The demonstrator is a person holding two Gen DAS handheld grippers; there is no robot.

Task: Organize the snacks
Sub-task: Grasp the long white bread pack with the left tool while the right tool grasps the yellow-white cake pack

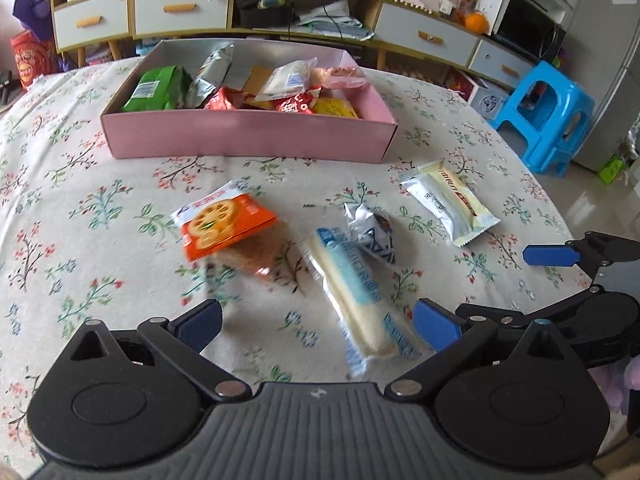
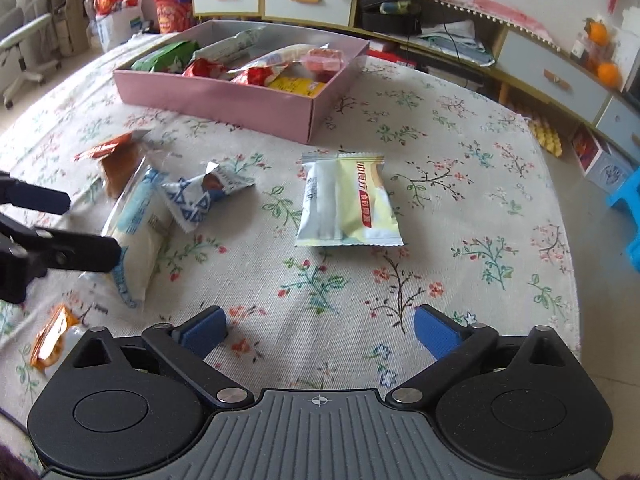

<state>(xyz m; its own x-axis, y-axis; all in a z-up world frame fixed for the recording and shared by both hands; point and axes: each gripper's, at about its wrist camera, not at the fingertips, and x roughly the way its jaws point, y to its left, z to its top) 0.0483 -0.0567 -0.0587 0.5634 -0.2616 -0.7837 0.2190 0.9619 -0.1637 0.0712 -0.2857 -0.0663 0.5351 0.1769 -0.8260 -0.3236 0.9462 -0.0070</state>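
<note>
Loose snacks on the floral-clothed surface before the pink box: pale yellow packet, long blue-white packet, both probably light, crinkly, slippery, best pinched across the flat middle; left gripper and right gripper fingers spread apart, empty.

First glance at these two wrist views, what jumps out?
The pink box at the far side of the floral tablecloth, packed with snack packets. Nearer, loose snacks: an orange cracker pack, a long white-blue bar, and a cream-yellow packet. Both grippers, left and right, hover open and empty.
</note>
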